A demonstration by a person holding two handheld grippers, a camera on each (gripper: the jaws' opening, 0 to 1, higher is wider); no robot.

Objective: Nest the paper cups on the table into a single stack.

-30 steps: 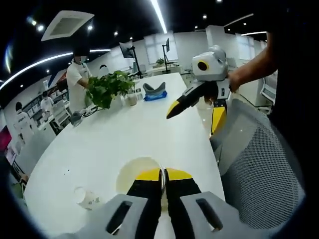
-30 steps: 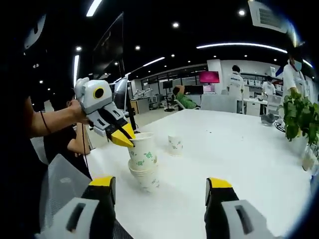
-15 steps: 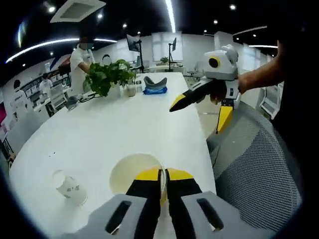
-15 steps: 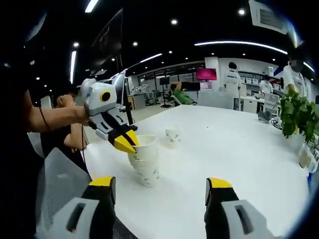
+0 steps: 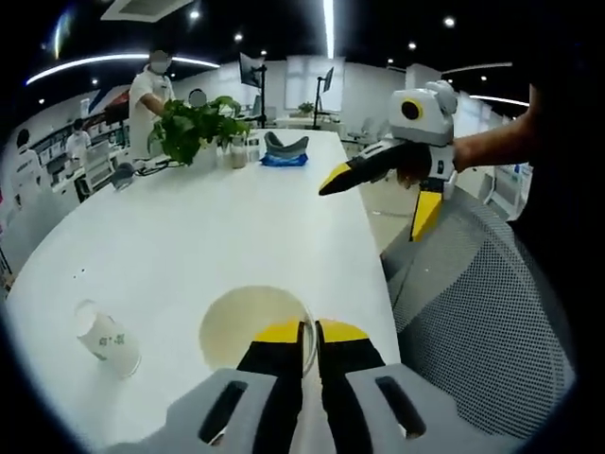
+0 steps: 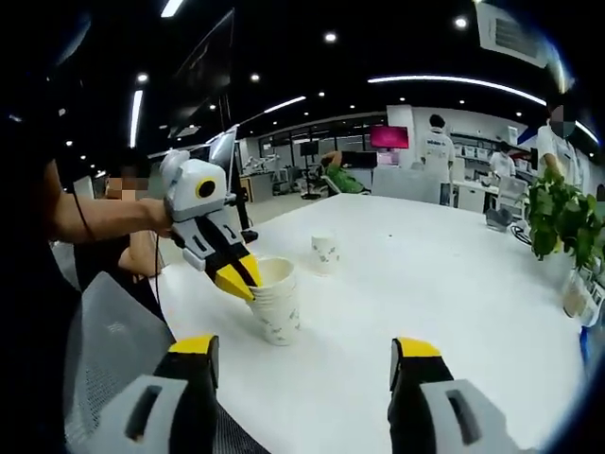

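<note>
Jaws of the left gripper (image 5: 310, 333) pinch the near rim of the nested stack of white printed paper cups (image 6: 271, 298) standing on the white table (image 5: 217, 227). One loose white paper cup (image 5: 102, 336) stands at ten o'clock from them, nearer this hand. Right gripper (image 6: 301, 364) hangs wide apart, empty.

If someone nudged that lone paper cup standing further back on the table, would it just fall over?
Probably. The lone cup looks thin and seems empty, so it is likely very light and would slide or tip on the smooth white table. Once down it would likely roll in a curve, since it tapers. A hard squeeze would probably dent its wall.
</note>
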